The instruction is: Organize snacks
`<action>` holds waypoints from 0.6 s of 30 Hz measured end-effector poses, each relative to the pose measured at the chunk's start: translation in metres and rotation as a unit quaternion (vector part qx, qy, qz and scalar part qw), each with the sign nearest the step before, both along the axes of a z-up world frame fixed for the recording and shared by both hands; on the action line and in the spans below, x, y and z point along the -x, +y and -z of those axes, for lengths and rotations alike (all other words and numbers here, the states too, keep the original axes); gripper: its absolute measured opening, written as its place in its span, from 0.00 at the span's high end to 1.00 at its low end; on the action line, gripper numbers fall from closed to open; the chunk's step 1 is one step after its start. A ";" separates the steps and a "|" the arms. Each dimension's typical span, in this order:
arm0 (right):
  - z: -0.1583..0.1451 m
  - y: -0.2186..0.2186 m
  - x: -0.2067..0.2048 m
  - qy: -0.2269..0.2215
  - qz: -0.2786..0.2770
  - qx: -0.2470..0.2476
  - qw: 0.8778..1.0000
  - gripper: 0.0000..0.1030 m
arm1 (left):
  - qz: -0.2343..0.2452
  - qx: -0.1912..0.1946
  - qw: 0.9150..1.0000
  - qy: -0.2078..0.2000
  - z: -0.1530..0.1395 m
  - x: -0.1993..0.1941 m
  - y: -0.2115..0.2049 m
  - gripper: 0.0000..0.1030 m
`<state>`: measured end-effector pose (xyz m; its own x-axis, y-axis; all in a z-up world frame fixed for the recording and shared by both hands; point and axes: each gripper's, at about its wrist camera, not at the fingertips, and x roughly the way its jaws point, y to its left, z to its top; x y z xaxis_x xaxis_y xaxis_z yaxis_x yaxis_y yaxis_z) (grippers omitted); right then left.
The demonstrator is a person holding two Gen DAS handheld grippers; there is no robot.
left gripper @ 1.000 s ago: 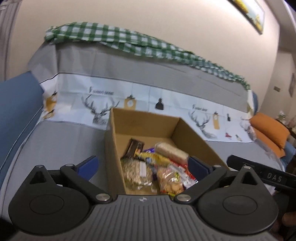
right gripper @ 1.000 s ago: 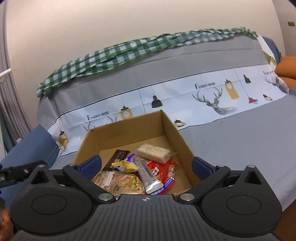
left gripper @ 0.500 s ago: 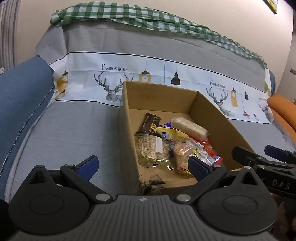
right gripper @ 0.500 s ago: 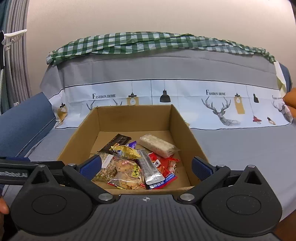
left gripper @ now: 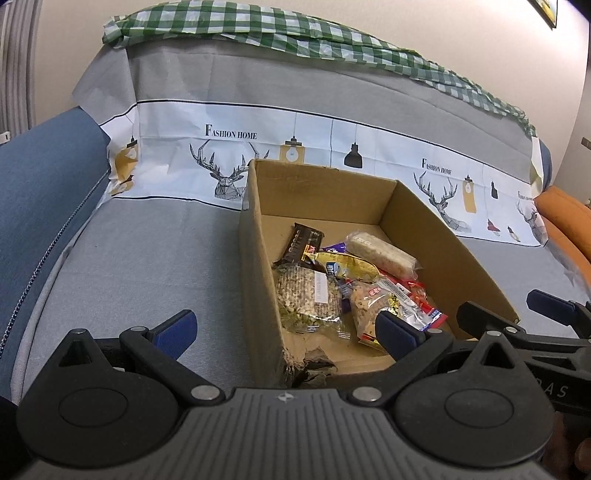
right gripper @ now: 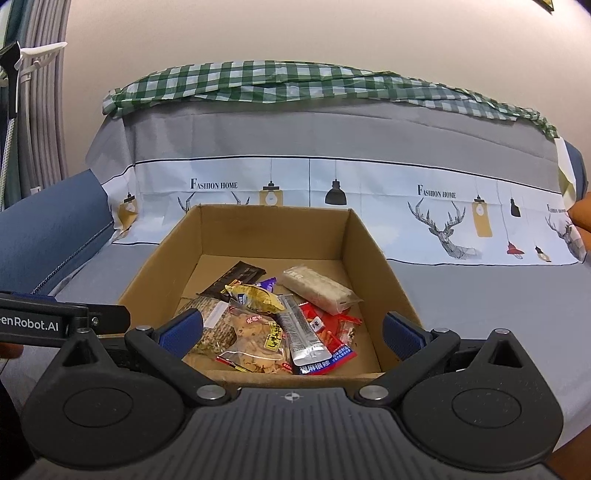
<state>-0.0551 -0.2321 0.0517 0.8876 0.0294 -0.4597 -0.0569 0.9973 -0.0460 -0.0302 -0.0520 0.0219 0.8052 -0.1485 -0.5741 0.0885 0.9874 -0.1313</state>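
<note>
While hovering low over the front of a sofa, holds both tools spread wide with nothing gripped.

Left wrist view, from the far left: meets a blue sofa arm (left gripper: 37, 192), then a grey cover (left gripper: 147, 277) draped over seat and backrest, banded in white with printed deer and lamps. Finds the left gripper (left gripper: 286, 326) gaping to its full spread and empty, one blue pad (left gripper: 177, 326) over bare cover, the other in front of the snacks, so straddling the left wall of the cardboard box (left gripper: 255, 258). Places that box upright and open-topped on the seat near the middle, with a torn corner (left gripper: 306, 365) nearest the camera.

Inside, lying in one overlapping heap on the box floor:
- against the left wall, a dark chocolate bar (left gripper: 301, 245) and, nearer, a clear seed-cracker pack (left gripper: 306, 299);
- at the centre, a yellow packet (left gripper: 351, 267) and a clear bag of pale crisps (left gripper: 369, 306);
- further right, a rice-crisp bar (left gripper: 380, 253) and a red packet (left gripper: 417, 302).

Right wrist view: looks straight down the box, with the right gripper (right gripper: 291, 328) equally wide apart and empty, pads at the near corners. Picks out a silver packet (right gripper: 303, 332) atop the red one.

Beyond, tops the backrest with a green checked cloth (left gripper: 295, 29); ends at far right on an orange cushion (left gripper: 565, 221).
</note>
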 end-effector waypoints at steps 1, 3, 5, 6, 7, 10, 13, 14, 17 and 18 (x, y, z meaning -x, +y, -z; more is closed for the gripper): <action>0.000 0.000 0.000 0.000 0.000 0.001 1.000 0.01 | 0.000 0.000 1.000 0.001 0.000 0.000 0.000 0.00; 0.000 0.001 -0.001 0.000 -0.001 0.003 1.000 0.01 | 0.000 0.001 1.000 0.002 0.000 -0.001 0.001 0.00; 0.000 0.001 -0.001 0.000 -0.002 0.004 1.000 0.01 | 0.000 0.001 1.000 0.002 0.000 0.000 0.001 0.00; 0.000 0.001 0.000 0.000 -0.002 0.004 1.000 0.01 | 0.000 0.001 1.000 0.002 0.000 -0.001 0.001 0.00; 0.000 0.002 0.000 0.000 -0.001 0.004 1.000 0.01 | 0.000 0.001 1.000 0.003 0.000 -0.001 0.001 0.00; 0.000 0.002 0.000 0.000 -0.002 0.005 1.000 0.01 | -0.001 0.002 1.000 0.005 0.000 -0.001 0.001 0.00; 0.000 0.003 0.000 0.000 -0.002 0.006 1.000 0.01 | -0.002 0.003 1.000 0.007 0.001 -0.001 0.002 0.00; 0.000 0.003 0.000 0.000 -0.002 0.006 1.000 0.01 | -0.002 0.004 1.000 0.008 0.001 -0.001 0.002 0.00; 0.000 0.003 0.000 -0.001 -0.002 0.007 1.000 0.01 | -0.002 0.004 1.000 0.008 0.001 -0.001 0.002 0.00; 0.000 0.003 0.000 0.000 -0.002 0.007 1.000 0.01 | -0.002 0.004 1.000 0.008 0.001 -0.001 0.002 0.00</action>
<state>-0.0549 -0.2289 0.0514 0.8877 0.0270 -0.4596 -0.0611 0.9964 -0.0595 -0.0291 -0.0499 0.0208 0.7965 -0.1496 -0.5859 0.0822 0.9867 -0.1403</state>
